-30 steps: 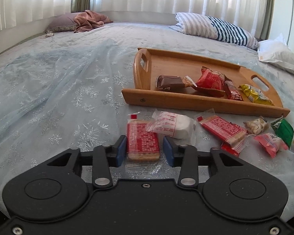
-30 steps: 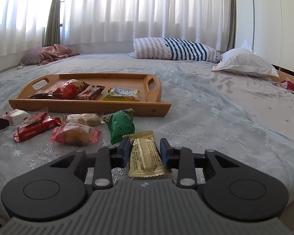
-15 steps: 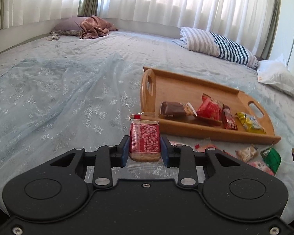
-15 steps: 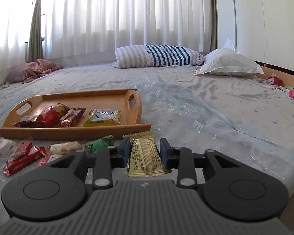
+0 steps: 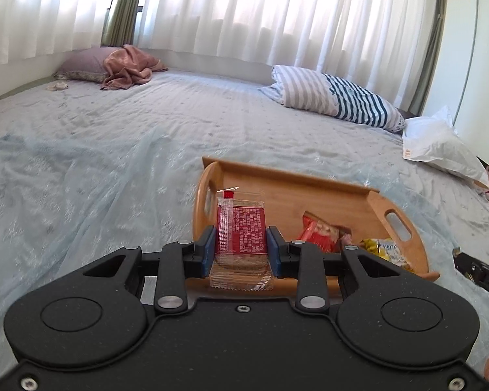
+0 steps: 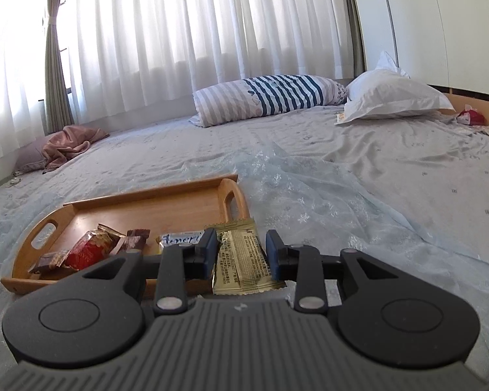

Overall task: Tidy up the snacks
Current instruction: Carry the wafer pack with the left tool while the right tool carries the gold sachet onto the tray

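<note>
- My left gripper (image 5: 241, 244): blue pads clamp a red-labelled clear-wrapped biscuit packet (image 5: 241, 228), held above the oval wooden handled tray (image 5: 296, 189).
- My right gripper (image 6: 242, 247): pads clamp a flat gold foil snack packet (image 6: 241, 257), beside the tray's handle (image 6: 233, 198).
- Tray on the pale blue bedspread (image 5: 81, 169), holding a red packet (image 5: 316, 233).

red snack packet (image 5: 241, 228) | gold wrapper (image 6: 241, 257) | tan tray (image 5: 293, 189) | blue-and-white striped pillow (image 6: 270, 97)

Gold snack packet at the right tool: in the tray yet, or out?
Out. The gold snack packet is clamped between the right tool's blue pads, lifted off the bed, at the wooden tray's handle end.
</note>
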The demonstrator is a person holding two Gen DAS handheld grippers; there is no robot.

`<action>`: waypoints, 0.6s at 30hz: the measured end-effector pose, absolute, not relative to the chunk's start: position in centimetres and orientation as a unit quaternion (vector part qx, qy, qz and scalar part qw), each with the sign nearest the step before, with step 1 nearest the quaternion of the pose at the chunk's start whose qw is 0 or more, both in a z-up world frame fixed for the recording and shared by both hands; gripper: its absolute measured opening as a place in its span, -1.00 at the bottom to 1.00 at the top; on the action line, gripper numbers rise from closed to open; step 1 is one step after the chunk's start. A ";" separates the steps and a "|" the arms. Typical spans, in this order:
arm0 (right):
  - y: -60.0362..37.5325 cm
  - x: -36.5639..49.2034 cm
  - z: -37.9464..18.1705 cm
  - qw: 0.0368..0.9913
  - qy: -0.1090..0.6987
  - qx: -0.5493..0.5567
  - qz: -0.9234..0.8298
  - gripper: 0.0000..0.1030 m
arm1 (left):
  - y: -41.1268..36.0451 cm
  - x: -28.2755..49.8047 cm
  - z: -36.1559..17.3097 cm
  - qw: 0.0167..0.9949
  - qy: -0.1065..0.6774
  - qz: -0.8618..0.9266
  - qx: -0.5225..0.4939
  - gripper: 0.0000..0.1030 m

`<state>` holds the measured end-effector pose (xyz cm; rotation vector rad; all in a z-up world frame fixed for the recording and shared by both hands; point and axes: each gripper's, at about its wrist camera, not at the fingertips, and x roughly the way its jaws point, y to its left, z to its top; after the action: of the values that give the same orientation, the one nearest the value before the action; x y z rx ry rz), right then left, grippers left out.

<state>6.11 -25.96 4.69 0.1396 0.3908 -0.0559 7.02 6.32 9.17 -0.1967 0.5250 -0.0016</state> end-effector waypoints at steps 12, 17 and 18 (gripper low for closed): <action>-26.1 15.1 7.3 0.969 0.226 0.097 0.032 -0.27 | 5.1 14.4 10.0 0.951 0.292 -0.035 -0.092 -0.40; -26.3 19.3 6.5 0.961 0.251 0.103 0.045 -0.27 | 4.8 18.1 8.6 0.943 0.319 -0.041 -0.083 -0.40; -26.1 19.9 6.1 0.961 0.255 0.101 0.040 -0.28 | 4.7 18.9 8.1 0.942 0.324 -0.038 -0.081 -0.40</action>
<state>19.91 -26.11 6.09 0.2040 0.5168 0.0805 18.92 4.72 8.13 -0.1649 0.6600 -0.0776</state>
